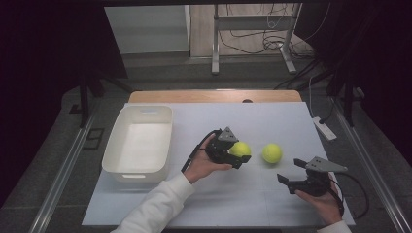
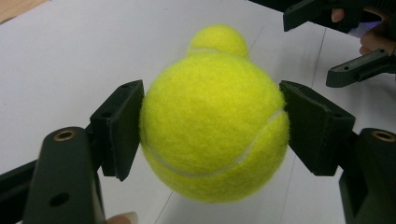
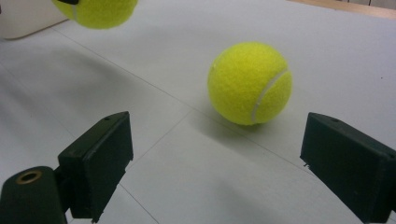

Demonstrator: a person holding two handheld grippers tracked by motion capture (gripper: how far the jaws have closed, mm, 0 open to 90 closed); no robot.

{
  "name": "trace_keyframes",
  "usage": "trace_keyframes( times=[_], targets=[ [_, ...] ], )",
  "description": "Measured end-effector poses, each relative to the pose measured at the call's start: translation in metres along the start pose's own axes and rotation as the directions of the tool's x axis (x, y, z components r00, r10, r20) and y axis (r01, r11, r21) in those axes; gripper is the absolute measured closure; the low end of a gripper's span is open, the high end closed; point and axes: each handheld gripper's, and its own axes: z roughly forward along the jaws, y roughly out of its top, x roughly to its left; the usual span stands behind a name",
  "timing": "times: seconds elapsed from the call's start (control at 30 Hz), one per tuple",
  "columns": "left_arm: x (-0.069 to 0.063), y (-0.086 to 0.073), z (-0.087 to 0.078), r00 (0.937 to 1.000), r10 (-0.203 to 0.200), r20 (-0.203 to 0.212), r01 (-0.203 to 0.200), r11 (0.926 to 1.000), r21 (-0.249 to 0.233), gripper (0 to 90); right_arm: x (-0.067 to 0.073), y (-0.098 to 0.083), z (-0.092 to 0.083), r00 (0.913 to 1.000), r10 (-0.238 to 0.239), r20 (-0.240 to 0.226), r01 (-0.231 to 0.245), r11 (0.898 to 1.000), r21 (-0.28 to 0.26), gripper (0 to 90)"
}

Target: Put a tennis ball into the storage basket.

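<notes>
Both pads of my left gripper [image 2: 212,128] are pressed against the sides of one tennis ball [image 2: 212,126], so it is clamped squarely at its widest part; in the right gripper view that ball [image 3: 95,11] hangs clear of the white table sheet [image 3: 196,186], so I judge it lifted. My right gripper [image 3: 215,163] has its jaws wide apart with nothing between them, aimed at the second tennis ball [image 3: 250,83], which rests on the sheet ahead of the jaws and apart from both pads. From the high view, the held ball [image 1: 240,148] sits near the middle of the table, the second ball [image 1: 272,153] just beside it to the right, and the white bin [image 1: 138,143] to the left, holding nothing that I can see. I take the work to be putting the balls into that bin: one is gripped but not yet delivered, the other not yet grasped, so most of it remains. Room for moving looks good, with bare sheet between the left gripper [image 1: 232,151] and the bin's near wall; the right gripper [image 1: 294,180] is closer to the table's right and front edges, so I'd watch those.
</notes>
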Motion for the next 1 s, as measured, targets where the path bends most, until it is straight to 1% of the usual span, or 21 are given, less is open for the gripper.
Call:
trace_keyframes(
  times=[0.7, 1.0],
  targets=[
    [0.007, 0.006, -0.019, 0.9997, -0.016, -0.02, 0.015, 0.9984, -0.054, 26.9, 0.0, 0.0, 0.0, 1.0, -0.002, 0.001, 0.002, 1.0, 0.0, 9.3],
    [0.01, 0.007, -0.025, 0.9995, -0.024, -0.022, 0.023, 0.9972, -0.071, 26.9, 0.0, 0.0, 0.0, 1.0, -0.002, 0.002, 0.002, 1.0, -0.002, 9.3]
  ],
)
